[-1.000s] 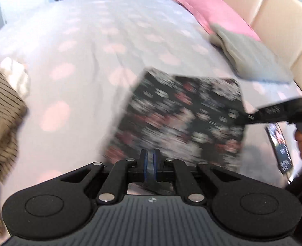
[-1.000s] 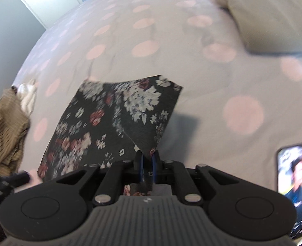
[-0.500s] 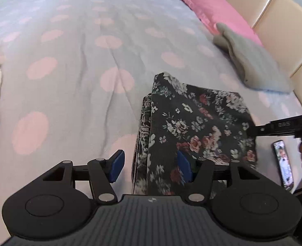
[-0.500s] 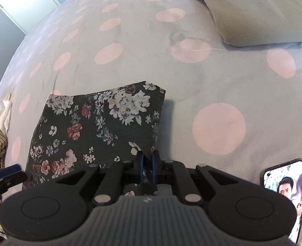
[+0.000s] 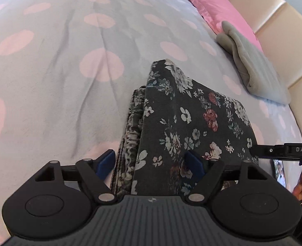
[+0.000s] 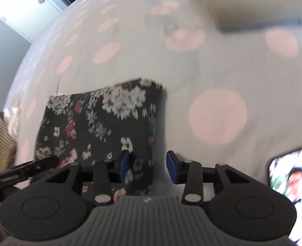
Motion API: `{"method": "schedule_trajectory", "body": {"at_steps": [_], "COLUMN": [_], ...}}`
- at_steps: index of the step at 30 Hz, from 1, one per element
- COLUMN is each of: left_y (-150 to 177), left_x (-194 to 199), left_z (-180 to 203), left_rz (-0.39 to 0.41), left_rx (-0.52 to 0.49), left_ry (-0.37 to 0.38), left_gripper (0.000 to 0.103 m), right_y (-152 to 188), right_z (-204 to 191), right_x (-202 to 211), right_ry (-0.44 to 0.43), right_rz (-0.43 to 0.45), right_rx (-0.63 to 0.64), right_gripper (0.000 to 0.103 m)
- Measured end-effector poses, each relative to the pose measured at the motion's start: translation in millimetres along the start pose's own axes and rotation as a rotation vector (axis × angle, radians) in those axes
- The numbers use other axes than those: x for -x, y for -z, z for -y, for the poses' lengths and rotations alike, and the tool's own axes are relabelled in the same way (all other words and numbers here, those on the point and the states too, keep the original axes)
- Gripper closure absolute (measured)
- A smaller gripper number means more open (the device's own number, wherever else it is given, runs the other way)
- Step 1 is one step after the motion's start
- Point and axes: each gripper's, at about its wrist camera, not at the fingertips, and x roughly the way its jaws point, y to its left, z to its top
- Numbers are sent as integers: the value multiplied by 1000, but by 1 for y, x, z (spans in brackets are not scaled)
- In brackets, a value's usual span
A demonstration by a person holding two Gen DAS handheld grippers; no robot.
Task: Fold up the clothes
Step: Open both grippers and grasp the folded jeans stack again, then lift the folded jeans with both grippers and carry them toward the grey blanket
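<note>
Left tongs (image 5: 149,164) and right tongs (image 6: 148,166) are both gaping, gripping nothing, straddling the folded floral garment (image 5: 192,127) lying at bed (image 5: 48,82) centre, 6 o'clock. Back off straight; avoid snagging edges.

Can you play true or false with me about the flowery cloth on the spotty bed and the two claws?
1. The flowery cloth lies folded on the spotty bed cover. True.
2. The left claw is squeezed shut on the cloth. False: its jaws are open, one on each side of the cloth's near end.
3. The right claw is open. True.
4. A grey folded cloth lies beside the pink pillow. True.
5. The phone lies on top of the flowery cloth. False: it lies on the bed cover, apart from the cloth.
</note>
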Motion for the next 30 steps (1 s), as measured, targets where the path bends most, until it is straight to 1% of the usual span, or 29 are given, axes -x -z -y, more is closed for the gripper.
{"method": "schedule_trajectory", "body": {"at_steps": [1, 3, 5, 6, 9, 13, 15, 18, 21, 23, 24, 26, 27, 29, 30], "left_y": [0, 1, 0, -1, -4, -7, -10, -12, -11, -10, -10, -9, -8, -7, -7], "left_x": [-1, -3, -4, -5, -7, -10, -12, -11, -10, -8, -7, -6, -5, -2, -1], "left_z": [1, 0, -1, -2, -4, 0, 2, 3, 5, 7, 8, 9, 9, 9, 8], "left_rz": [0, -1, -7, -11, -26, -44, -57, -62, -50, -40, -36, -29, -24, -16, -12], "left_rx": [-12, -35, -46, -45, -37, -58, -70, -73, -75, -71, -68, -63, -59, -50, -46], "left_ry": [3, 15, 31, 39, 51, 46, 46, 49, 52, 57, 58, 55, 52, 48, 46], "left_gripper": [25, 24, 23, 23, 23, 23, 24, 30, 39, 49, 51, 59, 61, 67, 69], "right_y": [3, 8, 13, 15, 19, 19, 19, 20, 24, 27, 28, 30, 30, 30, 30], "right_z": [2, 7, 12, 13, 7, -3, -7, -11, -13, -15, -17, -22, -24, -25, -25], "right_x": [-1, -4, -6, -7, -10, -19, -21, -20, -17, -13, -11, -6, -3, 1, 3], "right_ry": [-18, -54, -90, -103, -106, -135, -142, -137, -126, -117, -114, -108, -108, -120, -128], "right_rz": [-13, -38, -64, -73, -76, -85, -78, -58, -25, 1, 16, 43, 54, 73, 81], "right_rx": [-14, -41, -68, -74, -45, -25, -20, -26, -38, -37, -30, -6, 2, -4, -8], "right_gripper": [56, 46, 42, 41, 40, 40, 48, 54, 60, 69, 74, 80, 83, 85, 85]}}
